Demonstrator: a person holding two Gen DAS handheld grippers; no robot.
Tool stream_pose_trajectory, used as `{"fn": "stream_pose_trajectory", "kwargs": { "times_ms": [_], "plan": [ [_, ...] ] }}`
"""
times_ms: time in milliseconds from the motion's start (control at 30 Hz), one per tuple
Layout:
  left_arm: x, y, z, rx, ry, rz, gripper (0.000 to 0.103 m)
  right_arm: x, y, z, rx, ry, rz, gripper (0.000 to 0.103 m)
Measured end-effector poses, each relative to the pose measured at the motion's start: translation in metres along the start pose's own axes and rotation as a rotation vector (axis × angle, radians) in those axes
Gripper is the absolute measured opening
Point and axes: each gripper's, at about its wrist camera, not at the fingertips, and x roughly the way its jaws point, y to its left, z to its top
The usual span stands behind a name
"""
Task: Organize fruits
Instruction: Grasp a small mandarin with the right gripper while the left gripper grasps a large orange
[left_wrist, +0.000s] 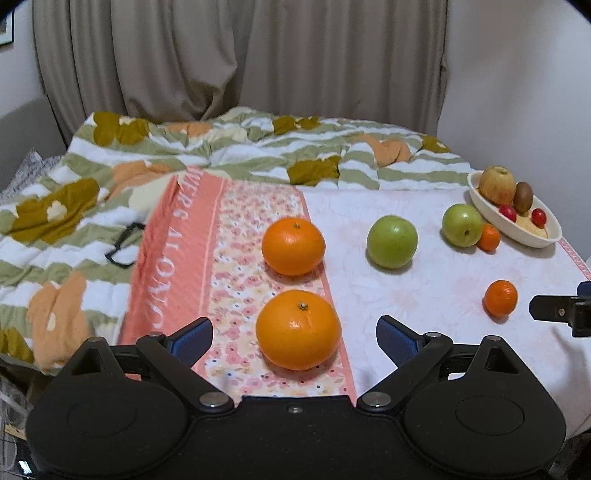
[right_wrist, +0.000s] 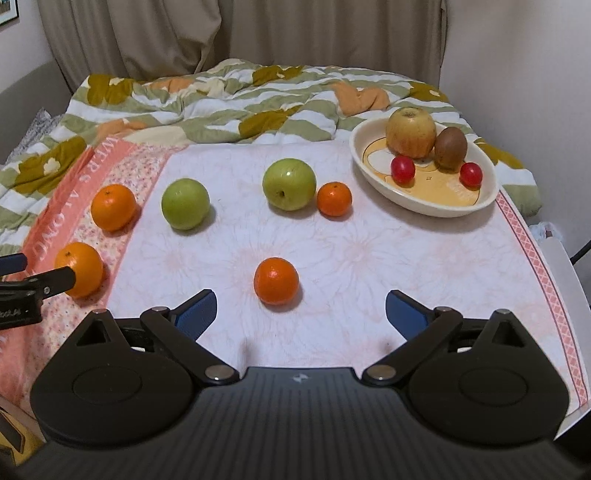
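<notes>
Right: large round orange (left_wrist: 297, 329) sits on the bed's floral cloth (left_wrist: 424, 295) between left gripper (left_wrist: 294, 341) fingers, spread wide, empty. Right gripper (right_wrist: 300, 314) likewise gaping, small mandarin (right_wrist: 276, 281) just ahead. Centre, then close gently.

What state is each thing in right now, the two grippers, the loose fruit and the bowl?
Left gripper: open, empty, near large orange just ahead.
Right gripper: open, empty, near small mandarin just ahead.
Far large orange: loose on cloth.
Two green apples: loose on cloth.
Far small mandarin: beside right-hand apple.
Cream oval bowl: upright, holding yellow-red apple, brown kiwi, two red tomatoes.
</notes>
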Motion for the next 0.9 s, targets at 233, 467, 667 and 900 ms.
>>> {"fn": "stream_pose_trajectory", "kwargs": {
  "times_ms": [233, 467, 667, 900],
  "plan": [
    [0.022, -0.003, 0.003, -0.001, 0.05, 0.001, 0.08, 0.021, 0.007, 0.0, -0.04, 0.047, 0.003, 0.103],
    [0.035, -0.006, 0.001, 0.018, 0.084, 0.017, 0.066, 0.038, 0.009, 0.003, -0.044, 0.071, 0.016, 0.097],
    [0.034, -0.006, 0.0, 0.03, 0.082, 0.013, 0.066, 0.049, 0.01, 0.007, -0.05, 0.088, 0.024, 0.083],
    [0.031, -0.004, -0.002, 0.025, 0.088, 0.011, 0.065, 0.058, 0.018, 0.007, -0.074, 0.098, 0.033, 0.072]
  ]
}}
